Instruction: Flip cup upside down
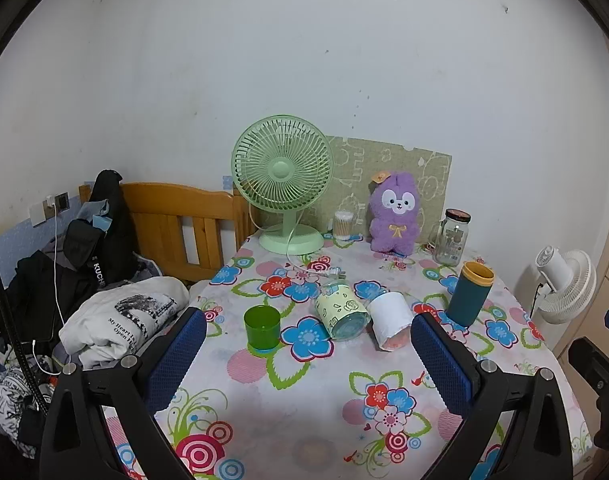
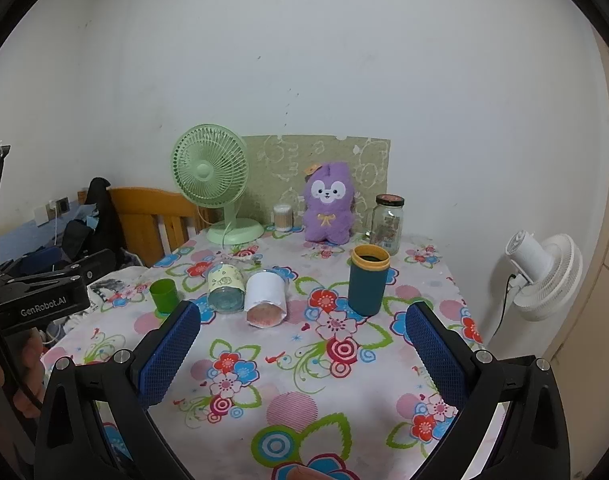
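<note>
A green cup [image 1: 262, 327] [image 2: 164, 295] stands upright on the floral tablecloth. A teal cup with a yellow rim [image 1: 470, 293] [image 2: 367, 280] stands upright, mouth up. Between them two cups lie on their sides: a pale yellow patterned one [image 1: 341, 311] [image 2: 226, 287] and a white one [image 1: 389, 320] [image 2: 265, 298]. My left gripper [image 1: 308, 340] is open and empty, above the table short of the cups. My right gripper [image 2: 302, 332] is open and empty, short of the white and teal cups.
A green desk fan [image 1: 282, 180], a purple plush toy [image 1: 394, 210], a glass jar [image 1: 451, 236] and a cotton-swab tub [image 1: 343, 224] stand at the table's back. The fan's cord and plug [image 1: 328, 270] lie behind the cups. A bed with clothes [image 1: 120, 320] is left, a white fan [image 2: 544, 272] right.
</note>
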### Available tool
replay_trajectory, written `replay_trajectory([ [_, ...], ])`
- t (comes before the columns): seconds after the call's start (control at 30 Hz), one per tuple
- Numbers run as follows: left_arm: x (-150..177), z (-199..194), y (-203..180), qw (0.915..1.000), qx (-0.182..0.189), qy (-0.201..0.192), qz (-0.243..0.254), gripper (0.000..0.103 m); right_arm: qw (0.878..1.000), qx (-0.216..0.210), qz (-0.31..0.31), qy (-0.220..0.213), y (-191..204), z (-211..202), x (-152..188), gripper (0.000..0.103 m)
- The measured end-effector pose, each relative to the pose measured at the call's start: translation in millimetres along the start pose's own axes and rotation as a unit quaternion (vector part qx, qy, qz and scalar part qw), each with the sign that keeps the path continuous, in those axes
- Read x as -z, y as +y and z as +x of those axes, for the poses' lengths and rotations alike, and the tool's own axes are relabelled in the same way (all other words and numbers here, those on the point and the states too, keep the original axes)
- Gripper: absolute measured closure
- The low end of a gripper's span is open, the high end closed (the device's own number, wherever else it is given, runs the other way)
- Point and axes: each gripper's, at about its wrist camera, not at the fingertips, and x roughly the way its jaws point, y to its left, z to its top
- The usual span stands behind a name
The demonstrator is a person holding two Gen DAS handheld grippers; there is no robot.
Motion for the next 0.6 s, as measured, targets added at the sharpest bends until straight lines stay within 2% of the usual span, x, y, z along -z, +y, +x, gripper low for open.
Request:
replay_trajectory([
  [0.6, 1.8, 4.2, 10.7, 0.9999, -0.010, 0.008, -0.007, 0.000, 1.000, -0.014, 0.000, 0.011, 4.7, 8.0, -1.6, 0.000],
])
